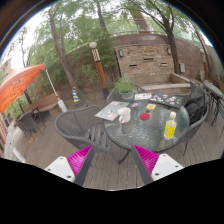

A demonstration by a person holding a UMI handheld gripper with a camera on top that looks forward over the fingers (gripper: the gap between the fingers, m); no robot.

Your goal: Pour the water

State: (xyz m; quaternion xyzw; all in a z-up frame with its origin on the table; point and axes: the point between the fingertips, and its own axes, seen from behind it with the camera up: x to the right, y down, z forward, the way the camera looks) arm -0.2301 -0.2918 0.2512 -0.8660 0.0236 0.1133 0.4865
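outdoor patio, gripper (112, 160) raised, both pink pads (79, 159) spread wide with nothing between them. round glass table (150, 131) sits ahead, beyond the fingers and a bit right of their line. on it: yellow bottle (170, 126) near the right rim, white cup (125, 115) toward the left by some papers (109, 110), a red lid-like thing (145, 117) mid-table, too small to say what. metal mesh chair (85, 127) stands between the gripper and the table's left side. potted plant (124, 86) behind the table, orange awning (20, 85) far left, wooden fence (145, 55) at back.

judgement: the bottle is likely the pouring vessel, the cup the target. bottle looks like thin plastic, light, may flex if squeezed hard, smooth sides could slip; best taken round the mid body, below the neck, kept upright. cup is light and easy to knock over. both are well apart from the gripper, no contact yet; approach has to clear the chair back.
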